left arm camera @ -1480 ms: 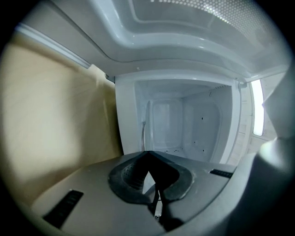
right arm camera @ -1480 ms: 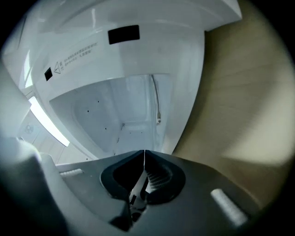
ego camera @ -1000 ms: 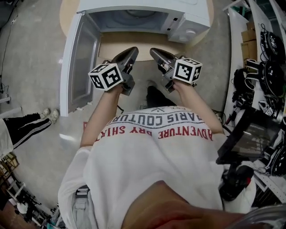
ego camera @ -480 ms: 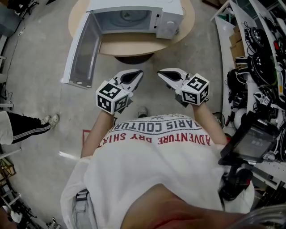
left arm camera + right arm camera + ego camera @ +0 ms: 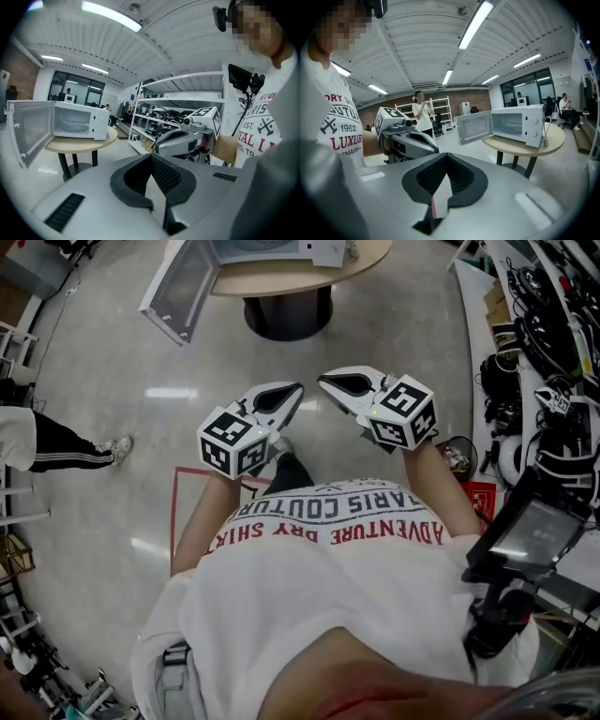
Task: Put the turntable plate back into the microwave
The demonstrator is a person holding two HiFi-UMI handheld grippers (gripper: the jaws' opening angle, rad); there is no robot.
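Observation:
The white microwave stands on a round wooden table with its door swung open to the left. A pale turntable plate lies on the floor of its cavity. In the head view only the door and the table edge show at the top. My left gripper and right gripper hover side by side over the bare floor, well back from the table. Both are shut and empty. The right gripper view also shows the microwave.
Shelving and a bench crowded with cables and gear run along the right. A bystander's legs stand at the left, another person farther off. Red floor tape lies by my feet. The table's black pedestal is ahead.
I have backed away from the microwave: it slid from close in front to the view's top edge. Both grippers came back with me, rolled and stayed shut.

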